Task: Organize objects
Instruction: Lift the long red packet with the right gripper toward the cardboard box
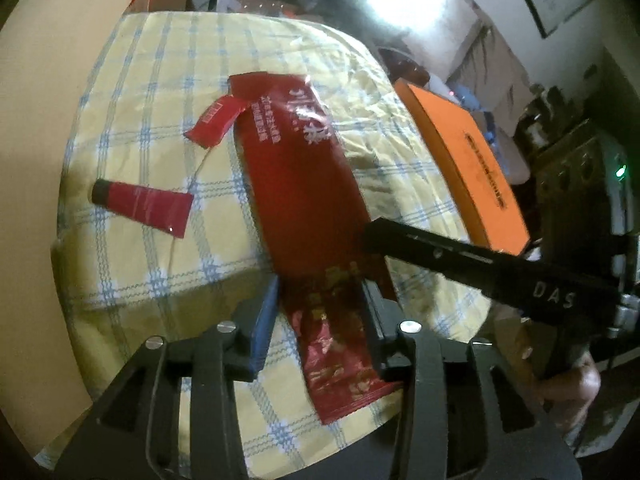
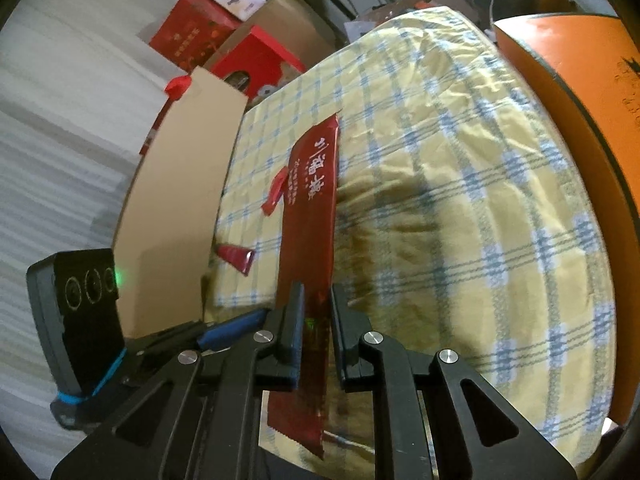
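Note:
A long dark red packet (image 1: pixel 296 184) with white lettering lies lengthwise on the yellow checked cloth (image 1: pixel 160 80). Its near end hangs over the table edge. My left gripper (image 1: pixel 320 320) straddles that end, open, with the blue pad at the left edge and the black finger at the right. My right gripper (image 2: pixel 317 312) is shut on the same packet (image 2: pixel 310 216) a little further up. Its black finger (image 1: pixel 400 244) crosses in from the right in the left wrist view. A small red sachet (image 1: pixel 216 120) rests against the packet's left side. A red tube with a black cap (image 1: pixel 144 208) lies further left.
An orange box (image 1: pixel 460 160) sits along the table's right side (image 2: pixel 580 92). A cardboard sheet (image 2: pixel 180 208) leans at the left edge, with red cartons (image 2: pixel 224 44) behind it. A hand (image 1: pixel 572 384) holds the right gripper's handle. Clutter and a bright lamp fill the far background.

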The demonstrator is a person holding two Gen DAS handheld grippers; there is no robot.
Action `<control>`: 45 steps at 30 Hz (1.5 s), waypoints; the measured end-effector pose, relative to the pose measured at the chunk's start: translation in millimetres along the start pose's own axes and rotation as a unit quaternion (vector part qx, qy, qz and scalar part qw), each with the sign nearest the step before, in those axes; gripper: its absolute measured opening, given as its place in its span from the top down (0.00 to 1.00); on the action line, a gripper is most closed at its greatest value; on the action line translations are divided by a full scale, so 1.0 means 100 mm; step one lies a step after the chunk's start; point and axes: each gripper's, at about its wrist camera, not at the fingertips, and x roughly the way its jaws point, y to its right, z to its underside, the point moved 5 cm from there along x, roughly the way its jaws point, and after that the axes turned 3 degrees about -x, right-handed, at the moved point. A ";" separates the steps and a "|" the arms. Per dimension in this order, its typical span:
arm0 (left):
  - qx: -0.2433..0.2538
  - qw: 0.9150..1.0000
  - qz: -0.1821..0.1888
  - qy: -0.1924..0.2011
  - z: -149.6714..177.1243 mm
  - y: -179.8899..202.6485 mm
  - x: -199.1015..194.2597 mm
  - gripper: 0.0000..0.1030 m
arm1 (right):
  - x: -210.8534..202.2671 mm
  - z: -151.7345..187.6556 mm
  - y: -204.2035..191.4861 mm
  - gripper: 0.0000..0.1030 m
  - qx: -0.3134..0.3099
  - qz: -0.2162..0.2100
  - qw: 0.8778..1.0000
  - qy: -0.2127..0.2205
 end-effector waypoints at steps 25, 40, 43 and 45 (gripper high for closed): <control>0.031 0.998 0.035 0.042 -0.05 0.27 -0.19 0.72 | -0.13 -0.08 -0.05 0.80 0.009 -0.021 1.000 0.020; 0.057 0.992 0.032 0.112 -0.26 0.45 -0.98 0.72 | -0.54 -0.33 -0.70 0.80 -0.039 -0.043 0.996 0.067; 0.053 0.991 0.027 0.124 -0.29 0.38 -1.15 0.72 | -0.52 -0.38 -0.88 0.80 -0.053 -0.049 0.995 0.069; 0.051 0.990 0.021 0.131 -0.32 0.31 -1.27 0.72 | -0.50 -0.42 -1.00 0.80 -0.061 -0.054 0.994 0.069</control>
